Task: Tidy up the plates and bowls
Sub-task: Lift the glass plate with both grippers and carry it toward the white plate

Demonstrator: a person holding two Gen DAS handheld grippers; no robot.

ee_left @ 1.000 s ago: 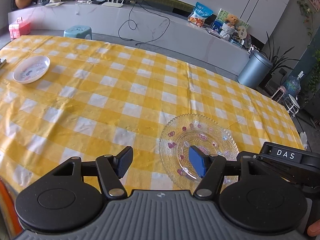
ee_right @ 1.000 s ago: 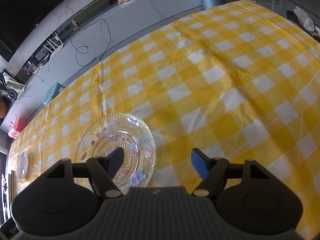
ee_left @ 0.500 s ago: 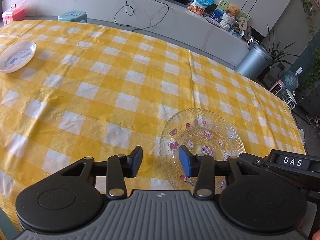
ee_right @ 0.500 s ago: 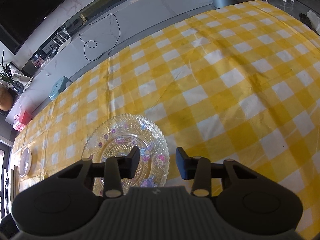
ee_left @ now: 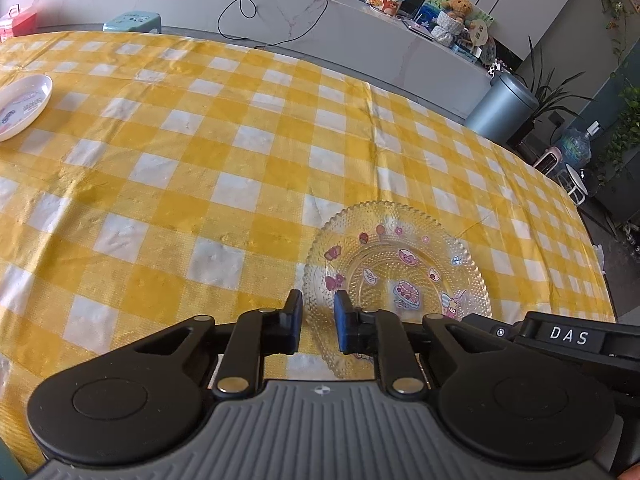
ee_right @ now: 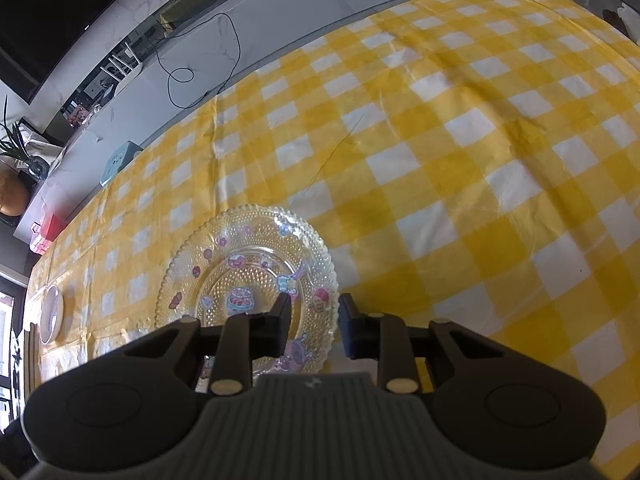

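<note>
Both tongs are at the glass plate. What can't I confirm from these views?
- Left wrist: left tongs just closed further astride the glass plate rim; pad contact hidden by the fingers.
- Right wrist: right tongs likewise; plate's near edge hidden behind them.
- Left wrist: white dish cut off by the left edge.

- The near edge of the clear, beaded glass plate with cartoon stickers [ee_left: 400, 264] is hidden behind the black gripper fingers [ee_left: 352, 328] at lower centre of the left wrist view.
- The small white printed dish [ee_left: 24, 104] is cut off by the left edge there; its print is too small to read.
- In the right wrist view, lower left, that dish [ee_right: 52, 312] is seen almost edge-on.
</note>
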